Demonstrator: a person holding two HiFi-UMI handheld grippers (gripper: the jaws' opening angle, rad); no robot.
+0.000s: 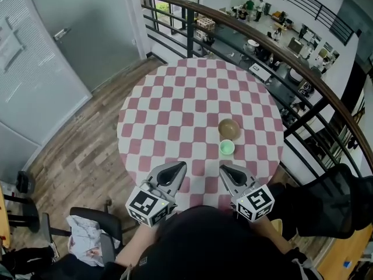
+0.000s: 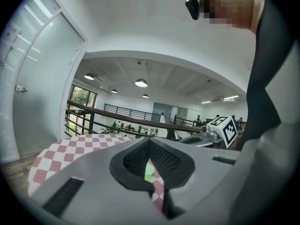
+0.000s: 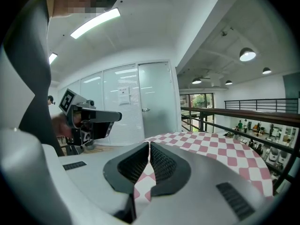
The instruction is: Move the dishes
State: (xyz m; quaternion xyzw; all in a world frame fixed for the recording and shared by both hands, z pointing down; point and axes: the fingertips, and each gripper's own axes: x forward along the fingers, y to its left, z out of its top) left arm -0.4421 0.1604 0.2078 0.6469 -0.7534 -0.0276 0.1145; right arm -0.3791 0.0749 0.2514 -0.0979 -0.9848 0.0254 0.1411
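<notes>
**Head view.** One round table (image 1: 175, 115) under a pink-and-white checked cloth. Two dishes stand on it: one brown bowl (image 1: 229, 128) and one small green dish (image 1: 227, 147), just beside each other.

Two claws are counted, both over the table's near edge. The left gripper (image 1: 181, 165) and the right gripper (image 1: 223, 168) converge towards each other, and each carries one marker cube. The green dish lies just ahead of the right gripper's tips, not touching them. It lies ahead and to the right of the left gripper's tips. The brown bowl sits beyond the green dish, farther from both claws.

One dark railing (image 1: 280, 51) curves past the far side of the table. One chair (image 1: 93, 229) with a crumpled cloth on it stands behind and to the left of the left gripper.

**Left gripper view.** The jaws are closed tip to tip and grip nothing. Through the hollow under the tips a sliver of the green dish shows on the cloth ahead. The brown bowl is not visible here. The right gripper's marker cube shows to the right.

**Right gripper view.** The jaws are pressed together and empty. Only checked cloth shows through the hollow below the tips. Neither dish appears in this view. The left gripper shows off to the left, and one glass door (image 3: 157, 100) stands ahead beyond the table.
</notes>
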